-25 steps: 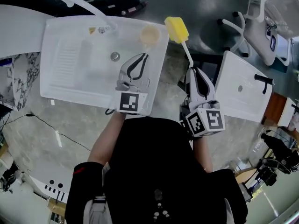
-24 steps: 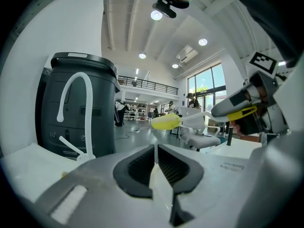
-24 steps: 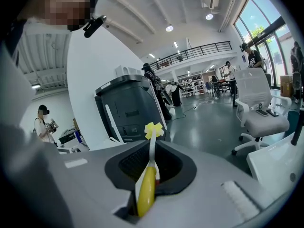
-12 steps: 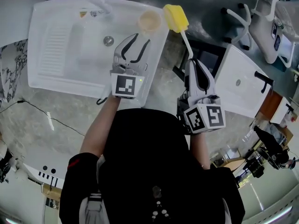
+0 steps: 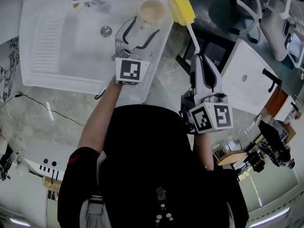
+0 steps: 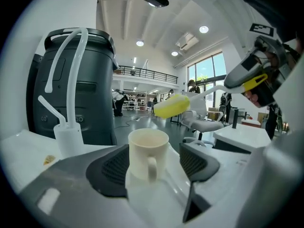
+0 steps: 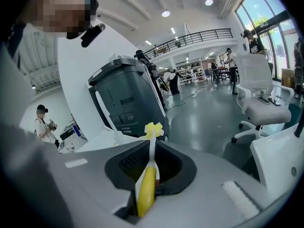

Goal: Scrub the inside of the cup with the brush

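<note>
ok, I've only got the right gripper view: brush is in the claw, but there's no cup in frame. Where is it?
Observer: The cup stands upright at the far right corner of the sink, with its handle facing the left claw.
Operator: Left claw on it?
Observer: No. Its jaws have just been opening and stand apart, framing the cup, with the pads off it.
Operator: Brush head in the cup?
Observer: Not yet. The yellow brush head hangs beside the cup, outside its rim.
</note>
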`<state>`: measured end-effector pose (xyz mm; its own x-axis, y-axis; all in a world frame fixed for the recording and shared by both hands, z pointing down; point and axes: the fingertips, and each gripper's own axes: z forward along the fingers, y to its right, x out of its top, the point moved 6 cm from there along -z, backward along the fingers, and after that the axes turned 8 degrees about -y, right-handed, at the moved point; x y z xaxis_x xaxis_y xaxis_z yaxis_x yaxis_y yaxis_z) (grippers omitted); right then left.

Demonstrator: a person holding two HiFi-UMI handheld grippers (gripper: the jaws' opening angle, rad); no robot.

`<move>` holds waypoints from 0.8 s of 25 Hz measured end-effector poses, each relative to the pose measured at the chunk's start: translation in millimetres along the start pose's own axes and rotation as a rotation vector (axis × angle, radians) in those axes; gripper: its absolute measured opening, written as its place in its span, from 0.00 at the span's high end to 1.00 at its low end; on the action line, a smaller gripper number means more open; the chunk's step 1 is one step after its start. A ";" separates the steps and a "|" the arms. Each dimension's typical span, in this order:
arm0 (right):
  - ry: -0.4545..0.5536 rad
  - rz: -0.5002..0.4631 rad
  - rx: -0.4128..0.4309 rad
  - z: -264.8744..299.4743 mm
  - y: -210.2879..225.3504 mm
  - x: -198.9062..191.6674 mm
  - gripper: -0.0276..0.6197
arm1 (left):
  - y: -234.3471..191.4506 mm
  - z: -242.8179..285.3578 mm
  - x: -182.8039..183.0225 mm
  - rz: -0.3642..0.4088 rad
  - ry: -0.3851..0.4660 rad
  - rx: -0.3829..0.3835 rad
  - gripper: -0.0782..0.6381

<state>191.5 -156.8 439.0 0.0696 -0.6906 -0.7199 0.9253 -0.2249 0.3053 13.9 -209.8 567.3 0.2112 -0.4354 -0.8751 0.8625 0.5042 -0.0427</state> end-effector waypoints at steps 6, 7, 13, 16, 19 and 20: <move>-0.018 0.018 -0.008 7.1 9.7 -4.4 0.90 | -3.1 24.2 -5.4 0.025 0.008 -0.020 0.30; -0.020 0.020 -0.009 8.0 10.9 -4.9 0.90 | -3.4 27.8 -5.5 0.013 0.010 -0.013 0.28; -0.030 0.034 -0.010 13.2 14.7 -5.4 0.90 | -7.9 51.5 -6.6 0.030 0.019 0.010 0.25; -0.035 0.038 -0.012 15.8 16.6 -5.9 0.90 | -6.6 60.0 -8.4 -0.012 0.022 0.023 0.25; -0.038 0.044 -0.015 19.1 17.5 -5.5 0.90 | -7.1 66.2 -10.5 -0.024 0.027 0.033 0.25; -0.039 0.045 -0.016 19.9 17.7 -5.8 0.90 | -7.3 67.9 -11.5 -0.011 0.029 0.034 0.25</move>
<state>200.1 -170.5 461.0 0.0973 -0.7265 -0.6802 0.9274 -0.1819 0.3269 36.4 -259.1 610.3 0.1889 -0.4185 -0.8883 0.8797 0.4741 -0.0363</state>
